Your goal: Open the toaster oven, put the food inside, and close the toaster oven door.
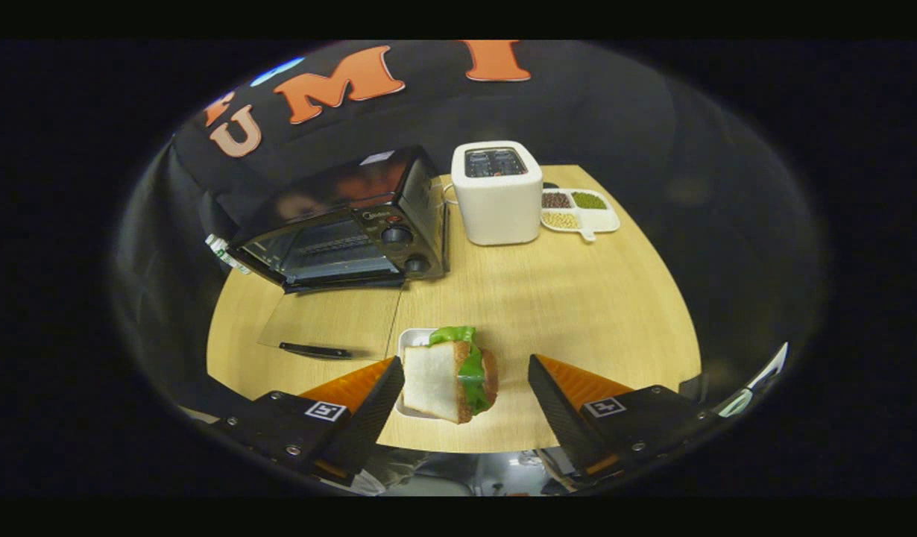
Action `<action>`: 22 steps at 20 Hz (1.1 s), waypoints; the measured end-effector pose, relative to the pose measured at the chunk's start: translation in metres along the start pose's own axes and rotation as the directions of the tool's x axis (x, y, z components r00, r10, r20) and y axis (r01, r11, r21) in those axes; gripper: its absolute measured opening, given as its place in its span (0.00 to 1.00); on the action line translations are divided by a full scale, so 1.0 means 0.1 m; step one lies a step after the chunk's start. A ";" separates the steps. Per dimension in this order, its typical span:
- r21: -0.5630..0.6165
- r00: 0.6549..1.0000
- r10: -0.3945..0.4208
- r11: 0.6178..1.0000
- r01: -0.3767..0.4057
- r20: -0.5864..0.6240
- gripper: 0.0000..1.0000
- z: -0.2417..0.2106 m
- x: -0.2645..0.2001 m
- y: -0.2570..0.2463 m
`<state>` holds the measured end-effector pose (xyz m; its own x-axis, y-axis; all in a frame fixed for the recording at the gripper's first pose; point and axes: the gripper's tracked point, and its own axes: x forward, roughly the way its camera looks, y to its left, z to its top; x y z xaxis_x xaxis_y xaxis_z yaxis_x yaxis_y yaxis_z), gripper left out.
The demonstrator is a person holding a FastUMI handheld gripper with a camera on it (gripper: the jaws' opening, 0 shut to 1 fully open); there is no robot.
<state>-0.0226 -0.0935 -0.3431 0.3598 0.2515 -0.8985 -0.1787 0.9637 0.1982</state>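
The black toaster oven [354,231] stands at the back left of the round wooden table [578,313]. Its glass door [332,321] is folded down flat toward me, the dark handle [313,349] at its near edge, and the wire rack inside shows. A sandwich [451,377] of white bread, lettuce and a brown filling stands on edge on a small white tray [410,339], just right of the door. My gripper [464,362] is open around the sandwich. The left finger is at the bread face; the right finger stands clear of the other side.
A white pop-up toaster [496,194] stands right of the oven at the back. Beside it lies a white divided dish [580,211] with beans and grains. Bare tabletop stretches to the right of the sandwich. The table's curved front edge runs just under my fingers.
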 end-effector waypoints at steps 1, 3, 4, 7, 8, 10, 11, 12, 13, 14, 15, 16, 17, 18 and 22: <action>0.012 1.000 0.014 1.000 -0.014 -0.022 0.99 -0.02 0.07 -0.02; 0.026 0.998 0.024 0.999 -0.023 -0.065 0.99 -0.09 0.20 -0.06; 0.030 0.995 0.043 0.999 -0.041 -0.087 0.99 -0.13 0.26 -0.04; 0.046 0.982 0.100 0.995 -0.094 -0.157 0.99 -0.26 0.41 0.03; 0.046 0.979 0.102 0.994 -0.096 -0.178 0.99 -0.29 0.45 0.01; 0.055 0.970 0.118 0.993 -0.109 -0.213 0.99 -0.37 0.54 0.04; 0.061 0.965 0.137 0.990 -0.126 -0.223 0.99 -0.39 0.57 0.08; 0.066 0.957 0.158 0.987 -0.146 -0.244 0.99 -0.44 0.57 0.11; 0.061 0.952 0.161 0.987 -0.150 -0.260 0.99 -0.48 0.59 0.13; 0.041 0.950 0.149 0.989 -0.143 -0.273 0.96 -0.50 0.62 0.11; 0.022 0.951 0.128 0.992 -0.127 -0.280 0.87 -0.52 0.63 0.07; 0.030 0.949 0.133 0.991 -0.129 -0.284 0.79 -0.53 0.61 0.07; 0.046 0.948 0.149 0.989 -0.141 -0.281 0.71 -0.51 0.57 0.10; 0.055 0.949 0.159 0.987 -0.149 -0.271 0.63 -0.49 0.57 0.11; 0.084 0.956 0.172 0.984 -0.156 -0.238 0.37 -0.43 0.44 0.19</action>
<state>-0.0490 -0.0681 -0.3960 0.0953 0.3847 -0.9181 -0.1551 0.9168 0.3681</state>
